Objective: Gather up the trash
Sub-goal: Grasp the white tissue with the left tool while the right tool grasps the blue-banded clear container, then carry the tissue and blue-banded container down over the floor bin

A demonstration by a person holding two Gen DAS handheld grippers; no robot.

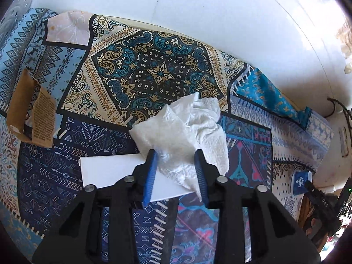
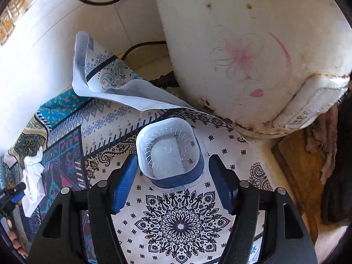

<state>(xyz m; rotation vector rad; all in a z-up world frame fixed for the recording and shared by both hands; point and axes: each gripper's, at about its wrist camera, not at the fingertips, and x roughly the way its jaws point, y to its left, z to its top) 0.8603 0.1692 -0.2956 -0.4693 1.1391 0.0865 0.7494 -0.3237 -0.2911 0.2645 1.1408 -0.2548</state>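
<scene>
patterned cloth (image 1: 154, 70), crumpled tissue (image 1: 187, 127), cup (image 2: 169, 151)

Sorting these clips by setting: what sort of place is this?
Probably a home kitchen or dining corner: a patterned patchwork tablecloth covers a table against white tiled walls, and beside it stands a worn, rust-spotted white appliance with a flower print.

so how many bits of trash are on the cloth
3, maybe more out of view: a crumpled tissue between the left claw's fingers, a brown wrapper at the far left, and a plastic cup between the right claw's fingers.
</scene>
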